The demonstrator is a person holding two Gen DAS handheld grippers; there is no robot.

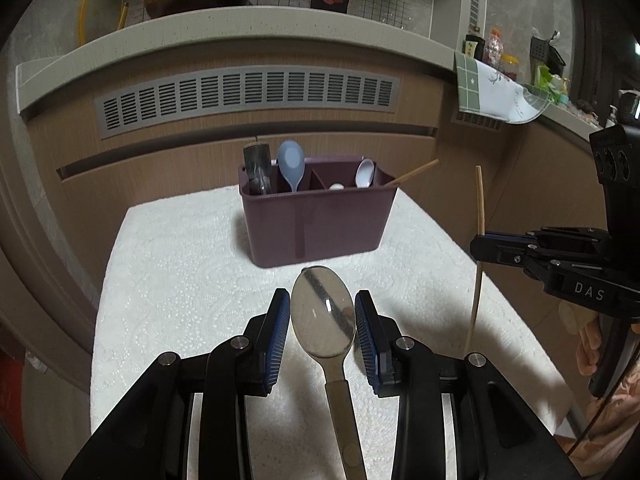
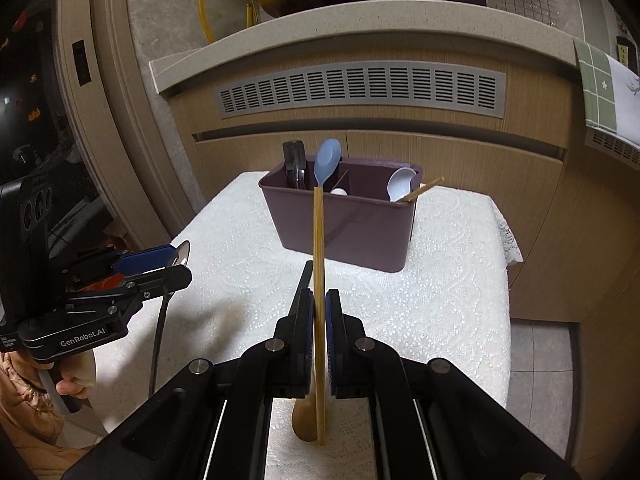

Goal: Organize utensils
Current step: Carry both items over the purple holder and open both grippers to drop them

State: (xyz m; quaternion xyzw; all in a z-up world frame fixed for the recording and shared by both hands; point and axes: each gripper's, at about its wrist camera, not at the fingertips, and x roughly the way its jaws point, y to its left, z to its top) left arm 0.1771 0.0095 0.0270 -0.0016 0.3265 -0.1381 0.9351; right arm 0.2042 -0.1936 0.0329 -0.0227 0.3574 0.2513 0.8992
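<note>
Left wrist view: left gripper (image 1: 322, 326) grasps a steel spoon (image 1: 323, 318); right gripper (image 2: 319, 312) clenches a bamboo chopstick (image 2: 318, 280), purple plastic caddy (image 2: 352, 224) ahead.

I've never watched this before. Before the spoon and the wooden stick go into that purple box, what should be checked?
1. Left tongs hold metal spoon: cannot tell; pads beside the bowl, a gap showing.
2. Right tongs shut on wooden stick: ok.
3. Purple box upright on white cloth: ok.
4. Room in box's right compartment: ok.
5. Path to box clear: ok.
</note>
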